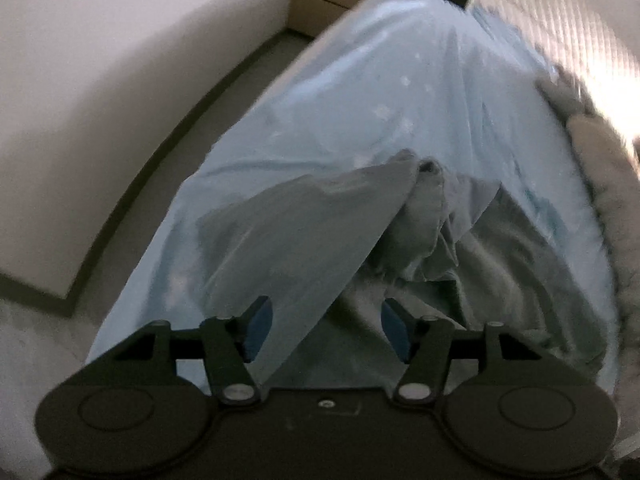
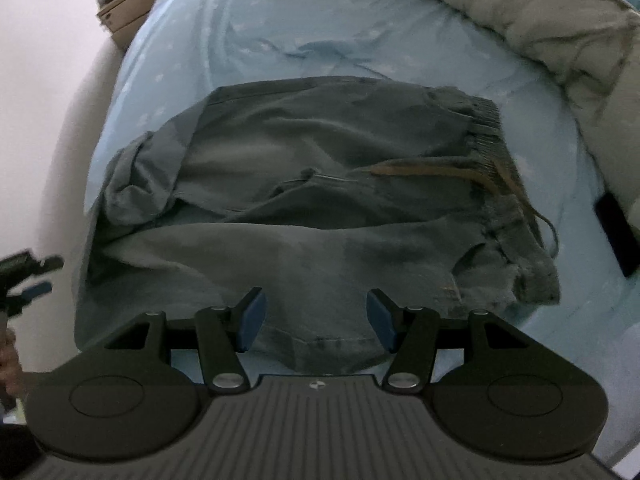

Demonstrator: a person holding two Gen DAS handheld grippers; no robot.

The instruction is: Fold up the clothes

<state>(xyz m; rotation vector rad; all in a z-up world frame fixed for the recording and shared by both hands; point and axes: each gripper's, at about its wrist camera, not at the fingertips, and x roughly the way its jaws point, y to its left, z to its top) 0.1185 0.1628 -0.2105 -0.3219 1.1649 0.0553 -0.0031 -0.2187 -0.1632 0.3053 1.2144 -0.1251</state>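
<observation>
Both grippers stand with jaws wide and nothing between them. One pair of grey shorts [image 2: 312, 208] lies on the bed [image 2: 360, 32], partly folded, its long axis running left to right in the right wrist view, waistband and drawstring [image 2: 460, 172] at the right end, a bunched leg at the left.

The right gripper [image 2: 313, 318] hangs just over the near hem, centred on it, so it looks the nearer one for the next pinch. The left gripper [image 1: 326, 330] comes in from the left end, with the shorts [image 1: 400, 248] directly ahead of its jaws and running away from it.

Only the right view shows the whole garment, the grey duvet [image 2: 540, 20] on the far right and the left gripper at its left edge. The blurred left view adds the crumpled leg close up, the wall and the floor.
</observation>
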